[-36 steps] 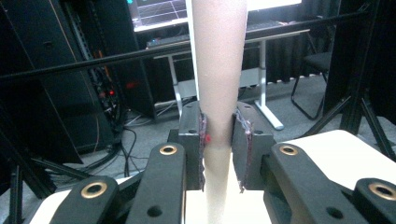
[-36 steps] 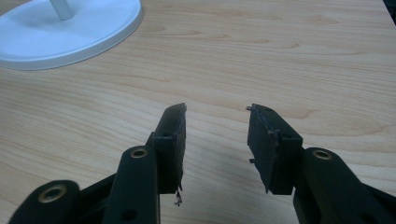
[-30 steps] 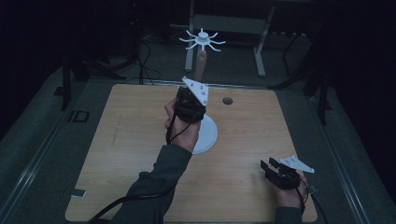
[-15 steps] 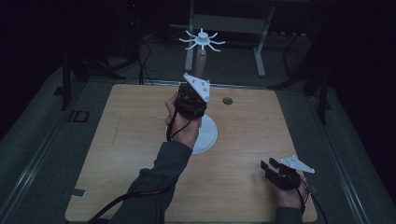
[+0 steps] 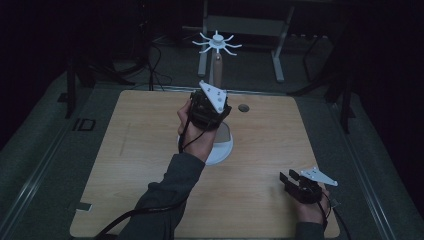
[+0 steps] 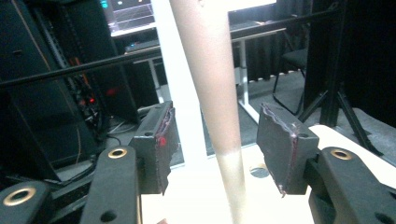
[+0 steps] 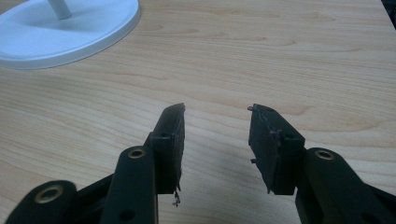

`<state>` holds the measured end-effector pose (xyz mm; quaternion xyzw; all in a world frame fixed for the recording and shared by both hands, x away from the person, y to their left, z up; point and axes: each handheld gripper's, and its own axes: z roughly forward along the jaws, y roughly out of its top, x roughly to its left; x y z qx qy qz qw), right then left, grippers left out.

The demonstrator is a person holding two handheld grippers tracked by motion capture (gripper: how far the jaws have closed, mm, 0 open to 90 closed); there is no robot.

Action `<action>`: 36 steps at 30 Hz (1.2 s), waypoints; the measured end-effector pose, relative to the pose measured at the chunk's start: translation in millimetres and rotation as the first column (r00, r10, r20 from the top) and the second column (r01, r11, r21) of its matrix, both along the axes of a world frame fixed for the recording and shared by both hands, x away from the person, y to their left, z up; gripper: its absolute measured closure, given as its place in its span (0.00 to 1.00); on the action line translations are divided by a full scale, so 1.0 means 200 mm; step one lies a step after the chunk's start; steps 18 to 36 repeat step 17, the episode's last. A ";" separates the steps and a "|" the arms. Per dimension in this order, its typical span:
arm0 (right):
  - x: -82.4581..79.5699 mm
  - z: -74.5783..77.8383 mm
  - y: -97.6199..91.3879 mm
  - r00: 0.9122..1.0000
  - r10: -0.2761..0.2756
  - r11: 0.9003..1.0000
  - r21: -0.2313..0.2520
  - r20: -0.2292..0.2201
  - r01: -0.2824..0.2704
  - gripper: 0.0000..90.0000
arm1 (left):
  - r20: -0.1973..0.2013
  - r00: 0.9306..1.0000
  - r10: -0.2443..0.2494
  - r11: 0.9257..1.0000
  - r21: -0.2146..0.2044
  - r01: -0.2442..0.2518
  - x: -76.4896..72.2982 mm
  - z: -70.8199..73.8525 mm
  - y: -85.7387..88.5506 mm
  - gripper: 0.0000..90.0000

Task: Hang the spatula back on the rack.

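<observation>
The left gripper [image 6: 212,149] has just been opening; its jaws now stand wide, either side of the stand's pole [image 6: 212,93] without touching it. One white-based stand [image 5: 222,147] sits mid-table [image 5: 125,165], wood, in a dark room. The right gripper [image 7: 215,140], the second of two, gapes over bare wood.

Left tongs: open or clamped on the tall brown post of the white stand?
Open: left tongs have just been opening; pads stand apart from the brown post between them.
</observation>
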<state>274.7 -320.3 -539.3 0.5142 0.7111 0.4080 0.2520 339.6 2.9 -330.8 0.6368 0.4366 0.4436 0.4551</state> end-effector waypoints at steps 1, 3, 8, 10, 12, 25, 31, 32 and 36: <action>0.00 0.00 0.00 1.000 -0.001 1.000 0.001 -0.001 0.001 0.61 | 0.002 1.000 -0.007 1.000 -0.003 0.007 0.00 0.00 0.00 0.51; 0.00 0.00 0.00 1.000 -0.003 1.000 0.001 0.000 0.003 0.61 | 0.011 1.000 -0.017 1.000 0.012 0.017 -0.01 0.00 0.00 0.49; -0.01 0.00 -0.01 1.000 -0.004 1.000 0.001 0.002 0.004 0.61 | 0.016 0.999 -0.035 0.999 0.016 0.035 -0.03 0.00 0.01 0.47; -0.01 0.00 -0.01 1.000 -0.008 1.000 0.000 0.000 0.008 0.61 | 0.009 0.999 -0.046 0.999 0.013 0.046 -0.04 -0.01 0.02 0.47; -0.01 0.00 -0.01 1.000 -0.007 1.000 -0.002 -0.001 0.007 0.61 | -0.002 0.998 -0.063 0.998 0.016 0.063 -0.04 -0.01 0.03 0.47; -0.01 0.00 -0.01 1.000 -0.005 1.000 -0.004 -0.002 0.005 0.61 | -0.020 0.993 -0.120 0.993 0.015 0.120 -0.06 -0.02 0.05 0.47; -0.01 0.00 -0.01 1.000 -0.005 1.000 -0.004 -0.002 0.005 0.61 | -0.020 0.993 -0.120 0.993 0.015 0.120 -0.06 -0.02 0.05 0.47; -0.01 0.00 -0.01 1.000 -0.005 1.000 -0.004 -0.002 0.005 0.61 | -0.020 0.993 -0.120 0.993 0.015 0.120 -0.06 -0.02 0.05 0.47; -0.01 0.00 -0.01 1.000 -0.005 1.000 -0.004 -0.002 0.005 0.61 | -0.020 0.993 -0.120 0.993 0.015 0.120 -0.06 -0.02 0.05 0.47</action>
